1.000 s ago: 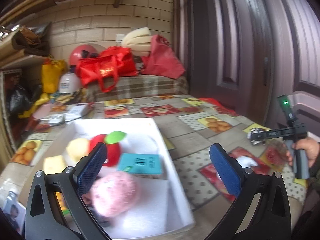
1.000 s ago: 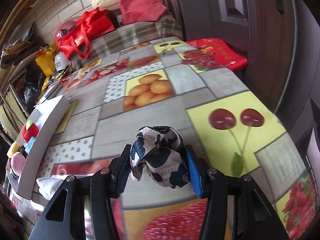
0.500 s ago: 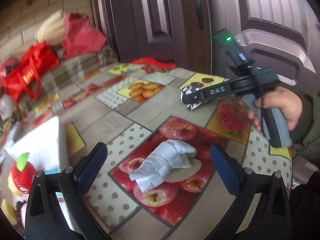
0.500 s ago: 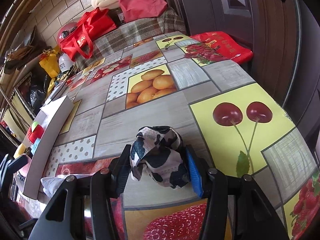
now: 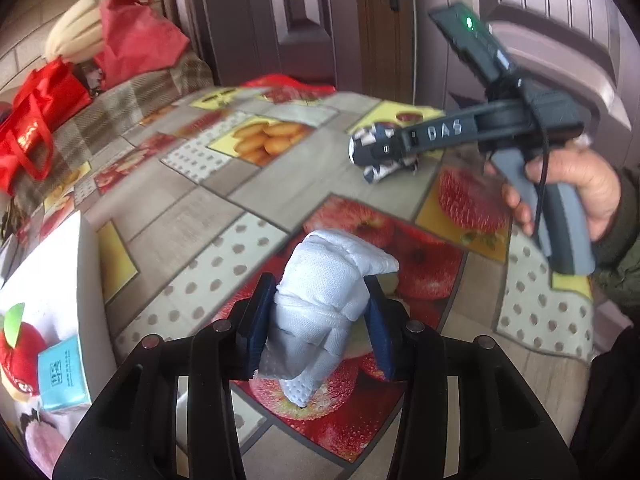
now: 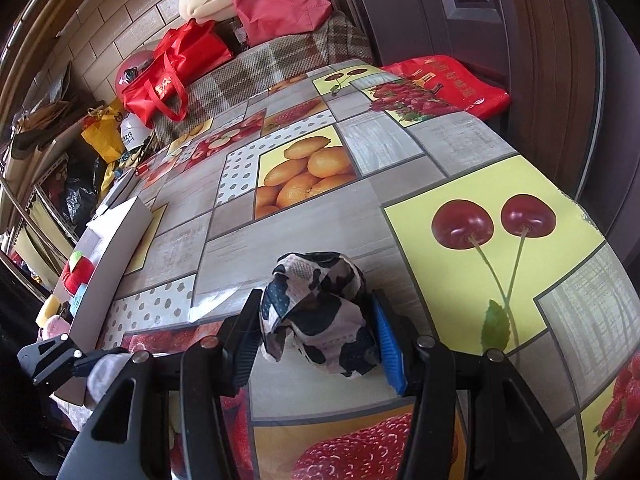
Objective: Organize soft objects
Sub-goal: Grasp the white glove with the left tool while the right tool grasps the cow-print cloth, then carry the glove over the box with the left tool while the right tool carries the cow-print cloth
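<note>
Item one: white cloth bundle [image 5: 320, 300], between the pads of your left gripper [image 5: 318, 320], whose jaws are closing on it; it lies on the fruit-print tablecloth [image 5: 192, 216], gripped low, probably so it lifts whole. Item two: black-and-white patterned cloth [image 6: 320, 312], clamped in your right gripper [image 6: 318, 332] just above the tablecloth, apparently waiting its turn. Destination, by judgement: white box [image 5: 64, 264] to the left of your left gripper, holding a red plush apple [image 5: 20, 348] and a blue packet [image 5: 62, 372]. Obscured: the box is cut off at the frame edge; its remaining contents are blurred and perhaps plush; the bundle's underside is hidden.
</note>
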`<control>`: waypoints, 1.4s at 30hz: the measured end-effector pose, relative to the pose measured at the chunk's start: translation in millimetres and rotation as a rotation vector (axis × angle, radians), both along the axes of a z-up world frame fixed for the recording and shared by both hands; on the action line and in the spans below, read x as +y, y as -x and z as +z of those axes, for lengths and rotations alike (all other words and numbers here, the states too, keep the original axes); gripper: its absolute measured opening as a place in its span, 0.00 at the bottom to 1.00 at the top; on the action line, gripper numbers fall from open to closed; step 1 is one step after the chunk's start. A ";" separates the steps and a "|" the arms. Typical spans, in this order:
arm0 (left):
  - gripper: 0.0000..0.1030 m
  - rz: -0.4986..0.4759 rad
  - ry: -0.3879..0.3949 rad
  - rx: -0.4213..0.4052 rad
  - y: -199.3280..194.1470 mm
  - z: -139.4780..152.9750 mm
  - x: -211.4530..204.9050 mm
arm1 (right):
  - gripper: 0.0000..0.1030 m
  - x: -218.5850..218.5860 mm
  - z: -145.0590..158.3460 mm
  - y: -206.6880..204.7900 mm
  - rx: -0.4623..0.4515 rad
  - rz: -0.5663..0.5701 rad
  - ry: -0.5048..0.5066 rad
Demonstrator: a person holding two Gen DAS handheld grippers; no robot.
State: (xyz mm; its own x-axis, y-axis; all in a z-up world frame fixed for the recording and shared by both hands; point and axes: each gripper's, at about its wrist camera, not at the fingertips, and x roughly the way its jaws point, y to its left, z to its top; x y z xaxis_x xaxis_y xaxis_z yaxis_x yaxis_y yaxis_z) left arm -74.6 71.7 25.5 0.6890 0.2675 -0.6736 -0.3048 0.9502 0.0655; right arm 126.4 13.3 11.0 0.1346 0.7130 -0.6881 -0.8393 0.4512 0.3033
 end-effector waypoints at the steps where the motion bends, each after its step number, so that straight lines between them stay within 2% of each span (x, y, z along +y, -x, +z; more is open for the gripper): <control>1: 0.41 0.010 0.004 -0.025 4.3 2.8 -0.5 | 0.51 -0.7 0.8 0.4 -0.003 -0.006 -0.007; 6: 0.41 0.100 -0.029 -0.224 43.4 24.3 -3.6 | 0.51 -13.0 15.7 12.8 -0.067 -0.039 -0.117; 9: 0.41 0.156 -0.042 -0.300 63.1 30.9 -2.8 | 0.51 -15.2 24.0 28.9 -0.111 -0.047 -0.182; 12: 0.41 0.202 -0.046 -0.339 75.2 35.2 0.2 | 0.51 -11.9 30.3 45.9 -0.164 -0.038 -0.218; 19: 0.42 0.272 -0.051 -0.369 100.0 37.9 11.8 | 0.51 -4.2 41.3 79.5 -0.348 0.007 -0.232; 26: 0.42 0.365 -0.102 -0.378 131.5 37.7 21.0 | 0.51 12.7 40.4 97.2 -0.360 0.053 -0.235; 32: 0.42 0.464 -0.108 -0.396 162.6 35.9 33.6 | 0.51 28.3 38.4 121.6 -0.395 0.120 -0.233; 42: 0.42 0.560 -0.129 -0.403 189.7 34.4 52.2 | 0.51 49.0 36.5 151.4 -0.404 0.195 -0.251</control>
